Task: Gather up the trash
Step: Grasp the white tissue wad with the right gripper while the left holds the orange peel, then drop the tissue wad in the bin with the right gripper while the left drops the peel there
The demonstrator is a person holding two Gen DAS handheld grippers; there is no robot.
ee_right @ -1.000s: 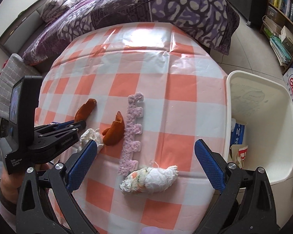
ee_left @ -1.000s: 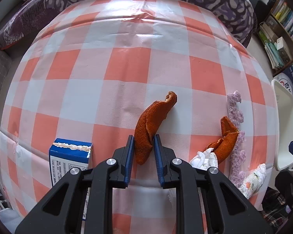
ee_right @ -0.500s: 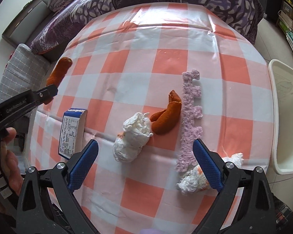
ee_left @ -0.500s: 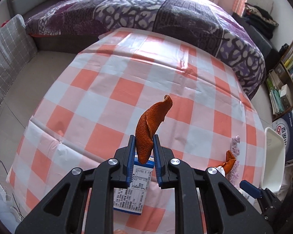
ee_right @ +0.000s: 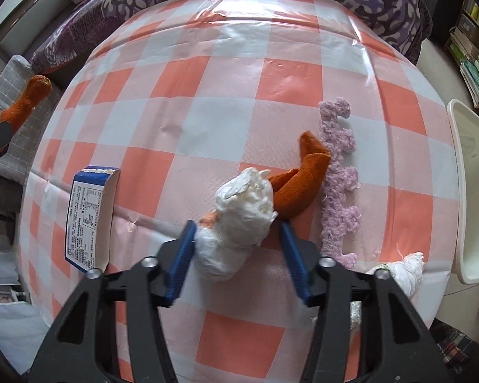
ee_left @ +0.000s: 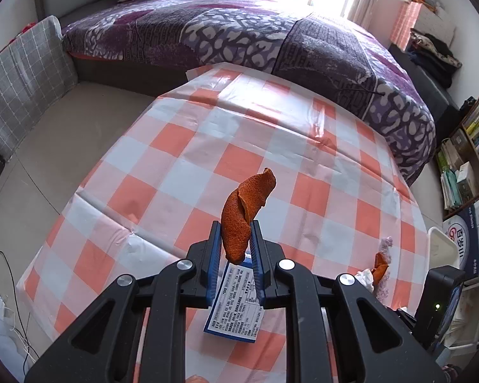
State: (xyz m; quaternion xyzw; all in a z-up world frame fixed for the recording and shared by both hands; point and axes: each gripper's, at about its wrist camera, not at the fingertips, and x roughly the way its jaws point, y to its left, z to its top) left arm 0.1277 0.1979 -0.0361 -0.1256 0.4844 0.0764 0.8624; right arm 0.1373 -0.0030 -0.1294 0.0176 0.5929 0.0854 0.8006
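L gripper (ee_left: 236, 247) is clamped on an orange peel strip (ee_left: 244, 212), which we're holding up in the air above the checked tablecloth (ee_left: 182, 166). A blue/white carton (ee_left: 236, 303) lies flat on the cloth right under the pads.

R gripper (ee_right: 236, 255): jaws have just been closing w/ a wad of white tissue (ee_right: 239, 220) between them. Left pad looks to touch the wad, right pad shows a small gap, so not clamped yet as far as we can see.

A 2nd orange peel (ee_right: 300, 185) touches the wad's right side. Purple fuzzy strip (ee_right: 338, 172) is just beside that peel. Another tissue ball (ee_right: 402, 271) sits at the cloth's right edge, near the white bin (ee_right: 463, 191).
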